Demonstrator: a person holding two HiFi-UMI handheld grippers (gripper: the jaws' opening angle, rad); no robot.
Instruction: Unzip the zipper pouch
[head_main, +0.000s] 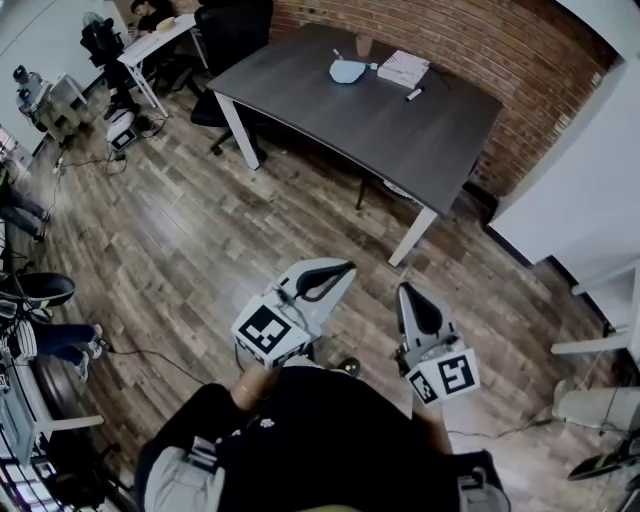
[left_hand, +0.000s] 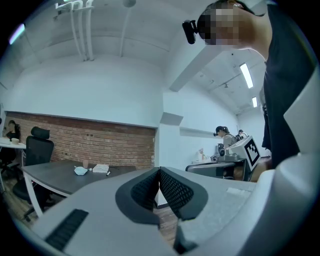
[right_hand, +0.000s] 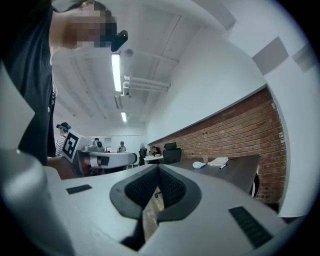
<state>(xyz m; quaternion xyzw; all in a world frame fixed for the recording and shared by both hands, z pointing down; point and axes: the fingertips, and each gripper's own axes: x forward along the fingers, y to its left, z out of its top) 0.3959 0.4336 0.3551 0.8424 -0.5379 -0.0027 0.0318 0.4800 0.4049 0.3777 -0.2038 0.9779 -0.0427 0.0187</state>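
Fingers (left_hand: 147, 190) pressed together, empty, on left gripper (head_main: 343, 269) and right gripper (head_main: 405, 291); open floor (head_main: 250, 220) before table (head_main: 400, 130) edge.

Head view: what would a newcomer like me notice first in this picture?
Two grey hand-held tools stand out near the bottom: the left gripper and the right gripper, each carrying a black-and-white marker cube, both shut and empty above the wooden floor. Farther off, a dark table beside the brick wall holds a light-blue pouch, a white pad and a pen.
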